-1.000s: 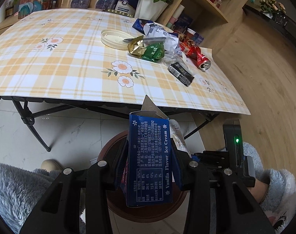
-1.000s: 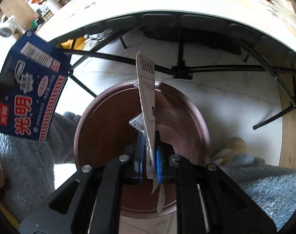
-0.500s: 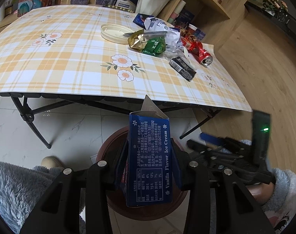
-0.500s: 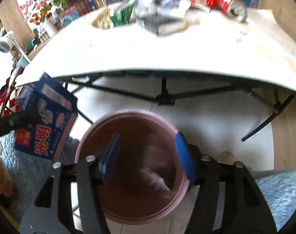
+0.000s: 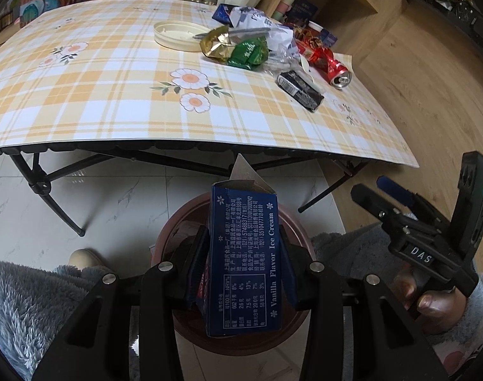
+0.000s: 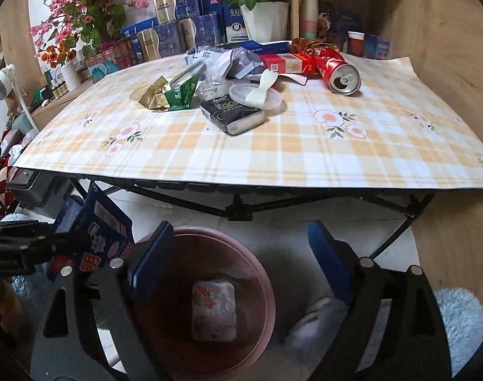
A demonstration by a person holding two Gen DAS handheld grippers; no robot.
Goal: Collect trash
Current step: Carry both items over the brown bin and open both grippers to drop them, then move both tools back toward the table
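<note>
Our left gripper pinches the empty ice cream carton by its flimsy, crushable sides over the trash bin; right gripper gapes wide, empty.

The ice cream carton hides much of the brown bin behind it, its own lower end is lost between the clamping pads, and the bin's near rim is cut off in the right wrist view.
</note>
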